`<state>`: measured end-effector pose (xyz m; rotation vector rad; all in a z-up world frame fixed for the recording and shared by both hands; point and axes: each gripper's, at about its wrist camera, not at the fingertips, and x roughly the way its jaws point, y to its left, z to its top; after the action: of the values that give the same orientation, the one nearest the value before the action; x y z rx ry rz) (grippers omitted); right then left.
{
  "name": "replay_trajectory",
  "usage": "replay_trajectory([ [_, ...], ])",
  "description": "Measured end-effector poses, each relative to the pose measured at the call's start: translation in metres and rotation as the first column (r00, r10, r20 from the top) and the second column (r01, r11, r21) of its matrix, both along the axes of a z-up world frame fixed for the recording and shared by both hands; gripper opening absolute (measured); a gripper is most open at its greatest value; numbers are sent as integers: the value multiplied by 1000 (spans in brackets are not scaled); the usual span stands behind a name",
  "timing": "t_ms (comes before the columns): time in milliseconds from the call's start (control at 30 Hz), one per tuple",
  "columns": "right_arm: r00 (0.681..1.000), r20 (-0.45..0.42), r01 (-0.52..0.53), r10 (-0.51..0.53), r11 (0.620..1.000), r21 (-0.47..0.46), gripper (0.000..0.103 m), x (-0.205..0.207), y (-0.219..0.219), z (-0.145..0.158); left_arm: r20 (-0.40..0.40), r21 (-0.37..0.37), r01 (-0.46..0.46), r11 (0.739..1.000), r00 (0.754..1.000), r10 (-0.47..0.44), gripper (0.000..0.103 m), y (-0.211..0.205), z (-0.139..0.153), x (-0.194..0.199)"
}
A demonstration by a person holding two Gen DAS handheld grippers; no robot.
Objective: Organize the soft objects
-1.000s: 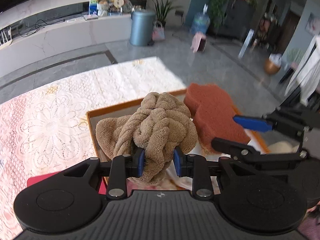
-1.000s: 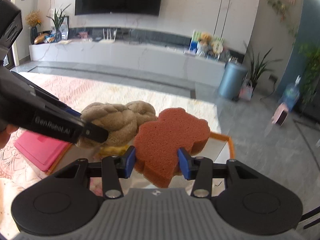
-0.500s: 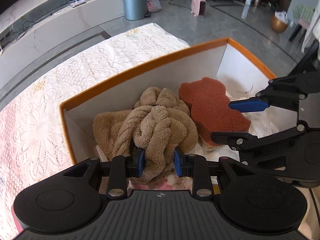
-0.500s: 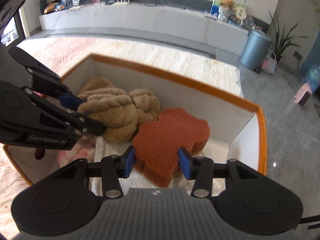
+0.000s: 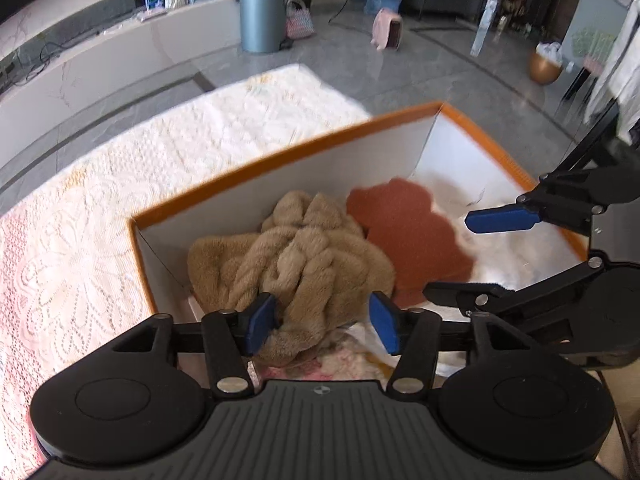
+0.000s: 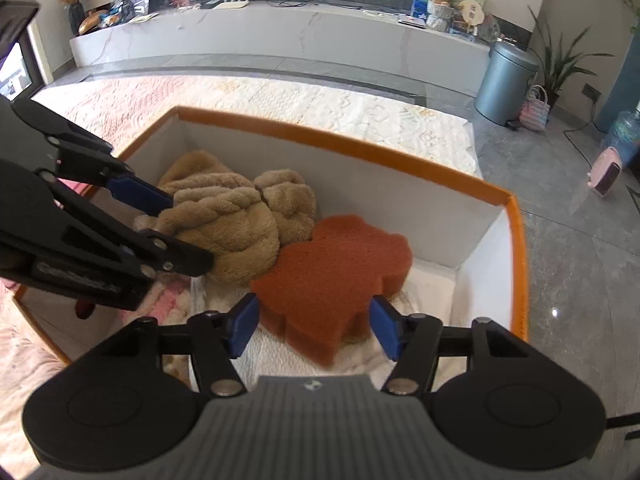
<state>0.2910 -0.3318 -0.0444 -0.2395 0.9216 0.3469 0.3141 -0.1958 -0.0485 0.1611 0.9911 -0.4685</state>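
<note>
A tan braided plush towel [image 5: 304, 264] lies in the left part of a white box with an orange rim [image 5: 280, 164]. My left gripper [image 5: 323, 322] straddles its near end. The jaws are opening, and the right pad stands apart from the plush. A rust-orange bear-shaped sponge [image 6: 340, 264] rests beside the towel [image 6: 236, 220], inside the box [image 6: 340, 132]. My right gripper [image 6: 314, 330] is around the sponge's near end, jaws opening, with a gap at each pad. Each view shows the other gripper: the right gripper [image 5: 448, 256] and the left gripper [image 6: 190, 232].
White fluffy fabric [image 6: 432, 284] lines the box floor, and a pink-and-white plush piece [image 6: 172, 300] lies under the towel. The box stands on a lace tablecloth [image 5: 100, 240]. A grey bin [image 5: 262, 16] stands on the floor beyond the table.
Both grippers came down into the box with the towel and the sponge. Both pairs of jaws have spread, so the towel and sponge now rest on the box floor.
</note>
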Motion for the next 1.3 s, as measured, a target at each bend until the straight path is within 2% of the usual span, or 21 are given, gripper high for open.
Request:
replay_trajectory([
  [200,996,56,67,-68,997,27,71,-22,-11,41,83,-42,-6,999,997,9,68,11,45,-24],
  [367,983,113,135,-145,987,89,80,-49,-15,85,204,-98,-10,995,979,30,68,20,86,-53],
  [533,964,158,195,-214,972,129,87,-79,-11,123,344,-136,-36,990,935,81,68,34,115,-88],
  [733,941,256,186,-221,970,156,92,-128,8,153,467,-166,-88,982,870,157,68,56,128,-135],
  [800,932,283,184,-227,968,170,93,-146,16,154,483,-191,-114,975,853,195,69,66,128,-149],
  [867,919,317,185,-234,967,177,94,-162,25,149,507,-211,-141,967,830,231,74,76,125,-162],
  [967,889,379,205,-258,963,175,95,-187,40,135,589,-168,-189,968,768,252,81,81,117,-188],
  [1033,871,396,221,-291,952,213,95,-200,48,123,641,-154,-224,962,718,270,83,84,108,-208],
  [1100,856,395,242,-334,934,264,95,-212,55,110,654,-164,-271,949,690,310,92,87,100,-222],
  [1167,839,400,265,-370,919,293,96,-223,63,97,648,-188,-296,936,679,345,92,91,89,-230],
  [1300,812,416,301,-408,905,299,100,-245,83,73,596,-247,-331,911,689,412,96,106,69,-234],
])
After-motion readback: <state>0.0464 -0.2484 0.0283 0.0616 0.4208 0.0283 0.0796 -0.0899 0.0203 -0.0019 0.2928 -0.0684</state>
